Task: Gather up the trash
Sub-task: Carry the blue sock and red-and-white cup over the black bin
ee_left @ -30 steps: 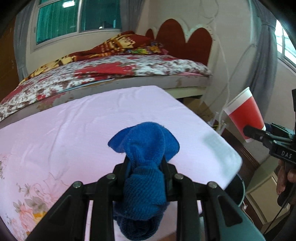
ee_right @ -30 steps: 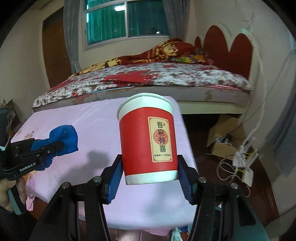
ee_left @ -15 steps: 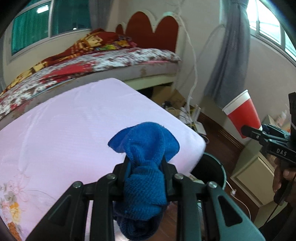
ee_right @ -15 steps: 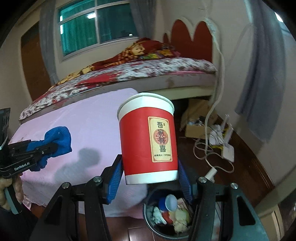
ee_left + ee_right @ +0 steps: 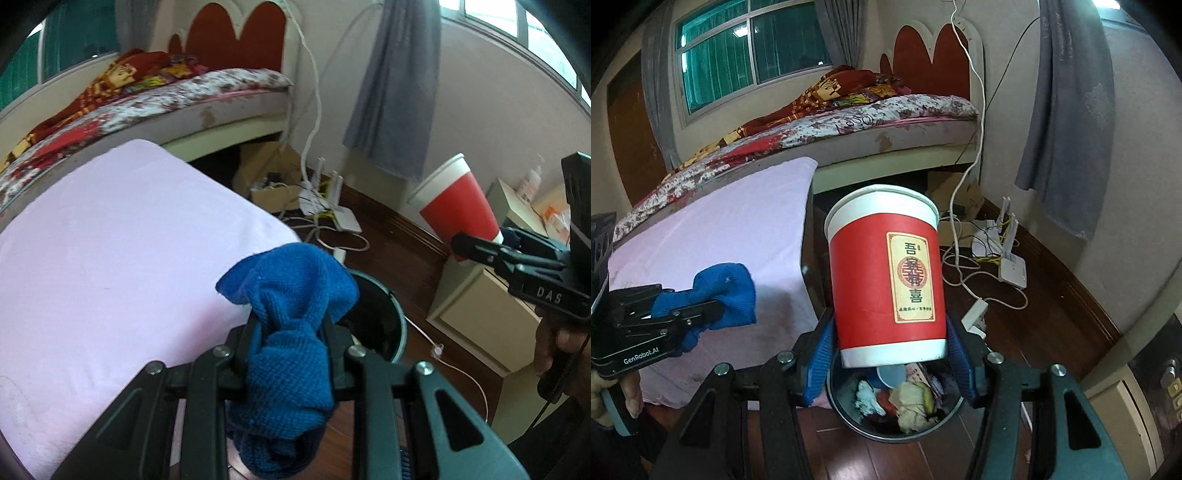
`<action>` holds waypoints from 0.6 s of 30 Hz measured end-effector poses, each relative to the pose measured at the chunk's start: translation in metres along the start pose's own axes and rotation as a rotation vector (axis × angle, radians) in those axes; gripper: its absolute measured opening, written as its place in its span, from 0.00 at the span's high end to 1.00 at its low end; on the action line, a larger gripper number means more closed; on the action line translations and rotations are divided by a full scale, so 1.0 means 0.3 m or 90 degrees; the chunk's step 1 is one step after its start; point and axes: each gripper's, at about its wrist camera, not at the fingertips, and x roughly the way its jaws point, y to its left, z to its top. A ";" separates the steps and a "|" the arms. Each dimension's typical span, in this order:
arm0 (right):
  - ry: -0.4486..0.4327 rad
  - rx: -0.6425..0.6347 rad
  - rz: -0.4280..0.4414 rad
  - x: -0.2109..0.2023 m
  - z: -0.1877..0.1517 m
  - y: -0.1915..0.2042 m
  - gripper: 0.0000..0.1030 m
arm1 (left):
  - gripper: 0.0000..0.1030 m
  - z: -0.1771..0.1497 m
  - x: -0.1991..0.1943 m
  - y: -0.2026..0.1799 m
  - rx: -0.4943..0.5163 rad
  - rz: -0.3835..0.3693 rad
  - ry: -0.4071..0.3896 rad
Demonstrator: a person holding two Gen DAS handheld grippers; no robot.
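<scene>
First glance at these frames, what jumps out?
The red paper cup with a gold label, clamped upright in the right claw, sits directly above a dark round trash bin already full of crumpled litter. To its left, the left claw is shut on a bright blue knitted cloth beside the pink-sheeted mattress.

black linkage grippers (image 5: 291, 328) (image 5: 890, 347) with silver screws, blue-padded jaws, teal bodies, white "genrobot.ai" and "das" lettering

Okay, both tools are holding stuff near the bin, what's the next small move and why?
Probably open the right tool and drop the red cup: in the right wrist view it hangs just above the trash bin. The blue cloth sits nearer the rim.
</scene>
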 end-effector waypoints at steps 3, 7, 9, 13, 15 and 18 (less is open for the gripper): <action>0.013 -0.003 0.001 0.006 -0.033 -0.016 0.43 | 0.74 -0.005 0.030 -0.031 0.006 -0.015 0.012; 0.039 -0.011 -0.003 0.029 -0.081 -0.038 0.43 | 0.74 -0.018 0.075 -0.073 0.011 -0.030 0.030; 0.049 -0.012 -0.003 0.037 -0.103 -0.048 0.43 | 0.74 -0.026 0.095 -0.081 0.011 -0.034 0.037; 0.073 -0.015 -0.006 0.070 -0.152 -0.073 0.43 | 0.74 -0.045 0.140 -0.091 0.003 -0.042 0.055; 0.087 -0.017 -0.007 0.094 -0.176 -0.081 0.43 | 0.74 -0.048 0.163 -0.093 0.000 -0.047 0.064; 0.105 -0.021 -0.006 0.129 -0.204 -0.093 0.43 | 0.74 -0.055 0.191 -0.101 0.000 -0.056 0.075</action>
